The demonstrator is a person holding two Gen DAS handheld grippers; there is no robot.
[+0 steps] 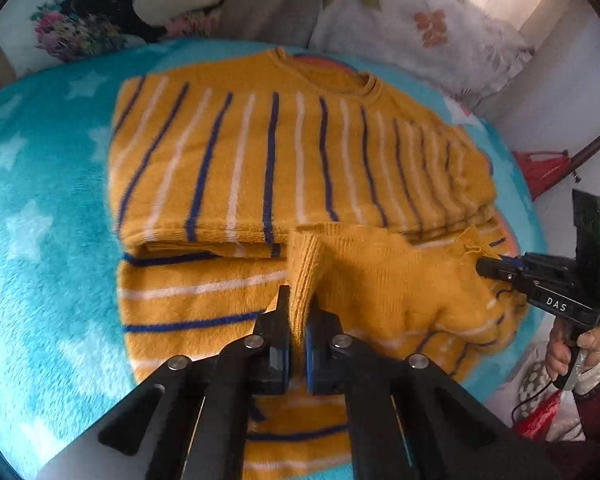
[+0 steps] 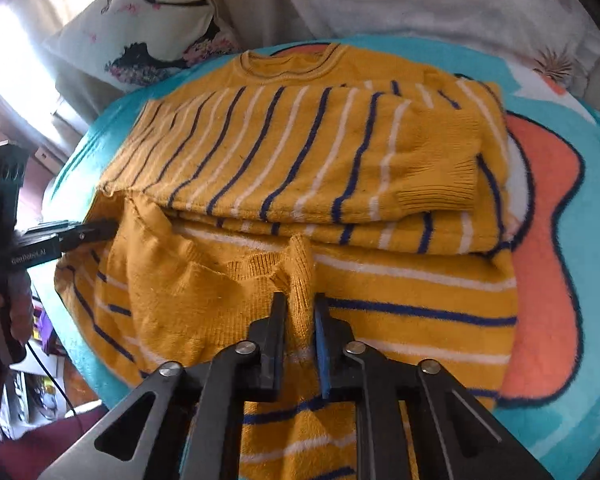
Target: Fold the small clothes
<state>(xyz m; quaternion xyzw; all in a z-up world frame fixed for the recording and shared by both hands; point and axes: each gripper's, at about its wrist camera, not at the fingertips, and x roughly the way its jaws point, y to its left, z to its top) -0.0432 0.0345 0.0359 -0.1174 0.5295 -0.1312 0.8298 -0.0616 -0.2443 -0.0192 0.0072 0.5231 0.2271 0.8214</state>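
On the fluffy blue star blanket (image 1: 40, 240) lies the yellow striped sweater (image 1: 260, 160), and the left hand-held gripper (image 1: 298, 320) and right hand-held gripper (image 2: 300, 320) each pinch its near hem, with the collar far ahead.

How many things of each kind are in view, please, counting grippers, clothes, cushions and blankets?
Grippers: 2, left gripper, right gripper
Clothes: 1, mustard striped sweater
Cushions: 2, dancer-print cushion, leaf-print cushion
Blankets: 1, teal star blanket
Total: 6
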